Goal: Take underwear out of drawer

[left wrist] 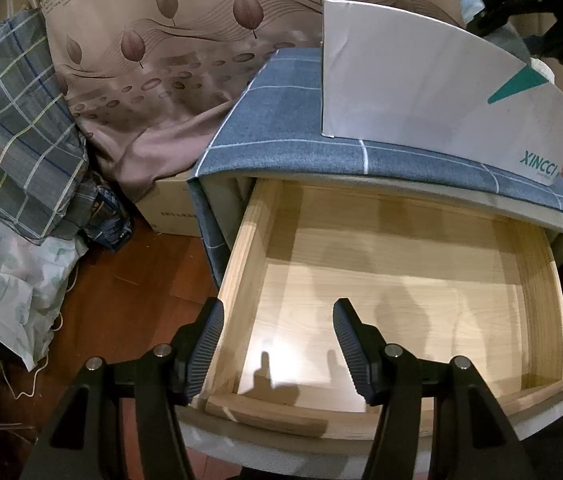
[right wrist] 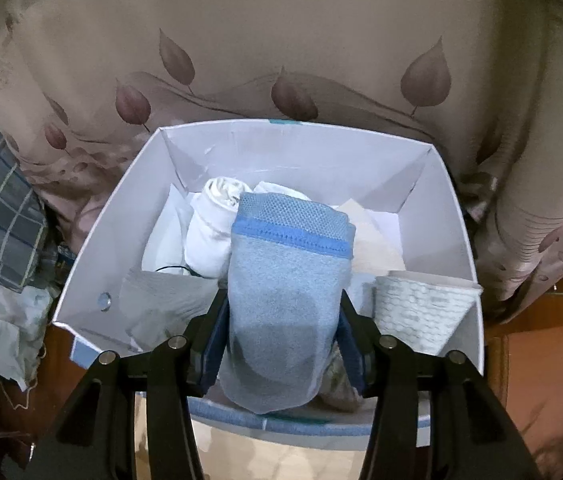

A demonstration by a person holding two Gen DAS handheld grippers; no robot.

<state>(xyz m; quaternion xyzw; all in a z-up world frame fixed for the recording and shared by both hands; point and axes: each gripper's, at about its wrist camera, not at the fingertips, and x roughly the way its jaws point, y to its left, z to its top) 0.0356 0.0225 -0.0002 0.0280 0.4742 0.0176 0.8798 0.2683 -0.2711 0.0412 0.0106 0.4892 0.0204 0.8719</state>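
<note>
We see the wooden drawer [left wrist: 393, 292] pulled out and bare inside as far as the left wrist view shows, so the removal looks basically done. Our left claw [left wrist: 279, 344] hangs spread wide over the drawer's front left corner, gripping nothing. Our right claw [right wrist: 283, 328] is clamped on the light-blue underwear [right wrist: 285, 292], a rolled piece with a darker blue waistband, held just above the open white box [right wrist: 441, 208]. That box sits on the blue-checked nightstand top [left wrist: 281, 132], behind the drawer. Inside the box, behind the underwear, lies a rolled white garment [right wrist: 211, 224]; to its right, a white mesh-patterned roll [right wrist: 417, 308]. What's left, we judge: let go of the underwear into the box, maybe shut the drawer.
</note>
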